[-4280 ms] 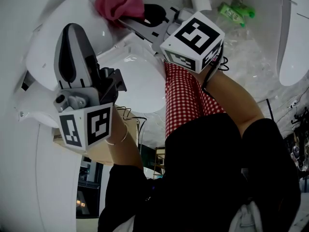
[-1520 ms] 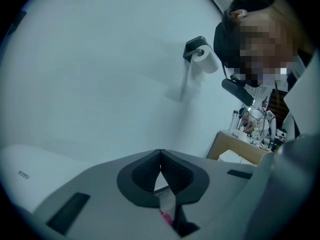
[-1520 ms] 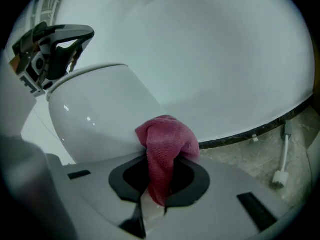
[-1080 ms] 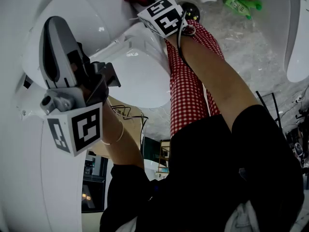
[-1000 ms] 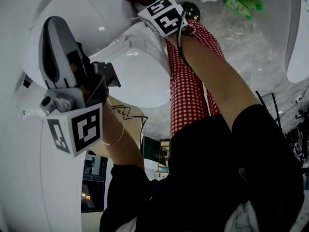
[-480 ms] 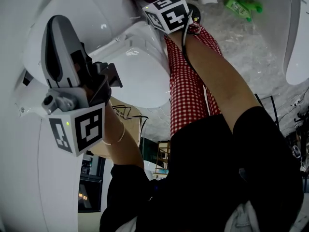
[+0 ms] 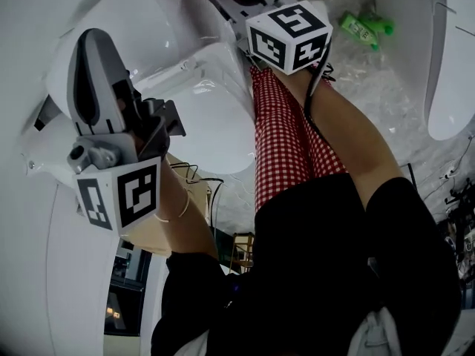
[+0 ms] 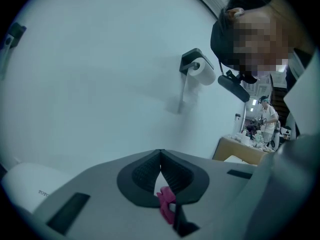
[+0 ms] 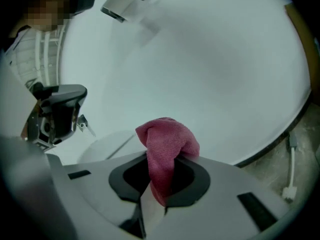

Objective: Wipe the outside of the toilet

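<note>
A pink cloth (image 9: 167,141) is held tight between the jaws of the right gripper (image 9: 161,170), and a fold of it sticks up above them. In the head view the cloth is seen at the very top, by the far end of the white toilet (image 7: 211,121). It cannot be told if the cloth is touching the toilet. The left gripper (image 8: 160,155) is held up over the near side of the toilet, well apart from the cloth. Its jaws are closed, with the tips pressed together. A tiny pink bit (image 8: 167,206) is seen low behind the tips, but what it is cannot be told. A green bottle (image 7: 362,25) is lying on the floor. A paper roll (image 8: 203,73) is fixed on the wall.
</note>
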{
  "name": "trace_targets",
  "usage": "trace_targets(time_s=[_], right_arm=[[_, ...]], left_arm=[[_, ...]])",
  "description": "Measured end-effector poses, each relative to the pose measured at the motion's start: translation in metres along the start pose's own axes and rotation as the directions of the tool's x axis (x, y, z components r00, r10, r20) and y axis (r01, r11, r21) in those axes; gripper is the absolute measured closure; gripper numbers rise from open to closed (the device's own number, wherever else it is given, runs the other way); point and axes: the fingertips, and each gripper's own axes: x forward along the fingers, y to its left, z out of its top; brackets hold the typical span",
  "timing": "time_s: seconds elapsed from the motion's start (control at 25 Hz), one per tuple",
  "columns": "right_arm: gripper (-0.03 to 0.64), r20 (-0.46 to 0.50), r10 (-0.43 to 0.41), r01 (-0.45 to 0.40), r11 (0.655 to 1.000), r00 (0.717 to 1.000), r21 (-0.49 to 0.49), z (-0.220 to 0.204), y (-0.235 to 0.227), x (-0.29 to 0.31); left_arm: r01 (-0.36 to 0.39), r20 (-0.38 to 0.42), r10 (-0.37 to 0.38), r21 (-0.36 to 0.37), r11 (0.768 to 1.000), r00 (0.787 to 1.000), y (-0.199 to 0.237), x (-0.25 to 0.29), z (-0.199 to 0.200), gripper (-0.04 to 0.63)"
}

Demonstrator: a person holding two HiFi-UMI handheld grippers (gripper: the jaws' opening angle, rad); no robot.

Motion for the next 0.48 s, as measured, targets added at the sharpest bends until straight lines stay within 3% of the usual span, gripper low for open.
trace_targets(time_s=[0.2,0.48], right_arm=[[0.544,0.135,0.115,-0.109,0.993,0.984,-0.051,0.071,0.045,-0.021],[0.543,0.269,0.292,-0.259,0.954,0.918,-0.15,0.168,0.125,-0.063]], left_arm=[[-0.01,0.041,0.008,0.03,1.0,0.999,-0.009,-0.012,0.023,0.589],[-0.039,0.101,0.028,0.104,0.994,0.994,-0.034,-0.042,0.066,0.589]])
